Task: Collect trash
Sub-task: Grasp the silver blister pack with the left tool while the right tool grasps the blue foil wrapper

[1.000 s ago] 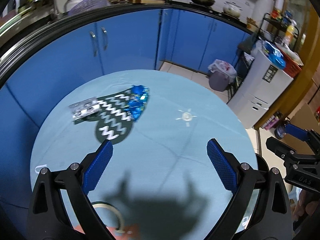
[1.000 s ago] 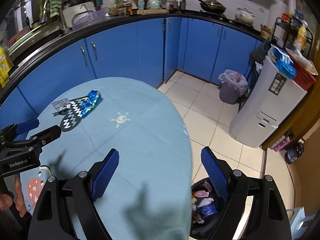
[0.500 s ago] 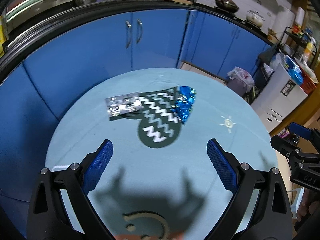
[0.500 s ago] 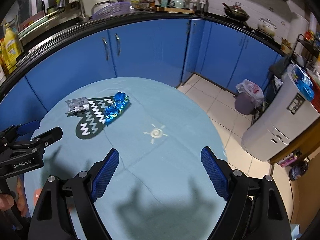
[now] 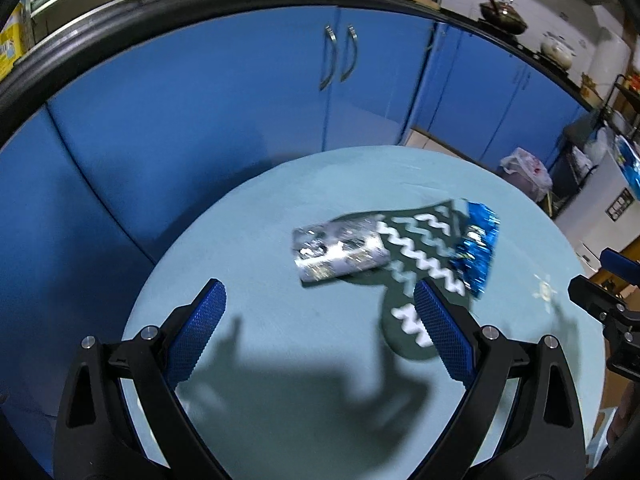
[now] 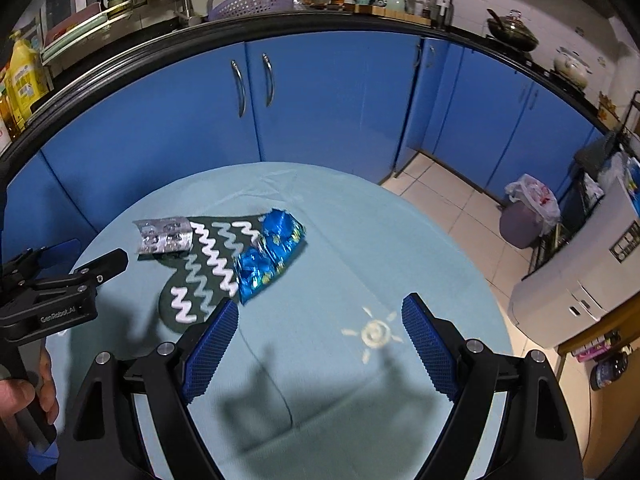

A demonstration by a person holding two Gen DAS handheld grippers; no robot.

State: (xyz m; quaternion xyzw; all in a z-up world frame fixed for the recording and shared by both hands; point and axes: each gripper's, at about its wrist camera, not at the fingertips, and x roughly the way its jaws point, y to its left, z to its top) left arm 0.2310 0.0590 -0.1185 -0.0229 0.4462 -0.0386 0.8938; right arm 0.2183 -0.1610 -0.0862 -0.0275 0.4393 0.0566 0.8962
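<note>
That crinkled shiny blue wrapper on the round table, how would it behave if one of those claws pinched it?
The crinkled shiny blue foil wrapper would probably crumple rather than hold its shape, since it already lies creased and bunched. It looks thin and nearly empty, so likely very light. Its glossy surface may slip, and a push might slide it off the dark green zigzag mat beneath.

Blue cabinet doors [image 6: 256, 92] curve under a dark countertop [image 6: 320, 24] at twelve o'clock. Pale floor tiles [image 6: 448, 196] run toward three o'clock, where a bagged bin [image 6: 524, 220] stands near a white appliance [image 6: 580, 280].
</note>
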